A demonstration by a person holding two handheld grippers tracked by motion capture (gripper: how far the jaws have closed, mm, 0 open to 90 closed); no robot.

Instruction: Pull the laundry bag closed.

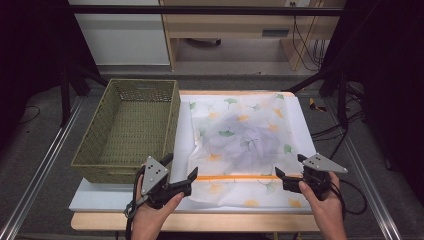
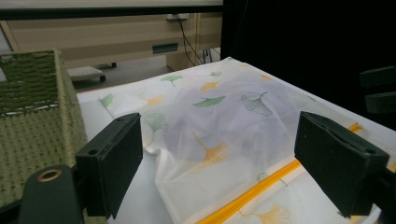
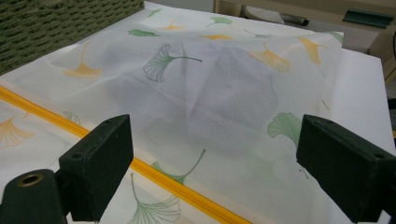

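Note:
A see-through white pouch [image 1: 240,135] printed with green and orange ginkgo leaves lies flat on a white board [image 1: 306,131]. Something dark and greyish shows through its middle. An orange zipper [image 1: 235,177] runs across its near end. My left gripper [image 1: 181,166] hovers open at the pouch's near left corner, nothing between its jaws. My right gripper [image 1: 289,165] stands open at the near right corner, by the zipper's end. In the left gripper view the left gripper [image 2: 233,154] frames the pouch [image 2: 219,116] and zipper [image 2: 261,186]. In the right gripper view the right gripper [image 3: 224,158] frames the pouch [image 3: 224,88] and zipper [image 3: 154,172].
An empty green woven basket [image 1: 90,145] stands on the board's left, touching the pouch's side; it also shows in the left gripper view [image 2: 32,121] and the right gripper view [image 3: 56,23]. Metal rails [image 1: 35,175] flank the table. Cables [image 1: 345,135] lie at the right, furniture behind.

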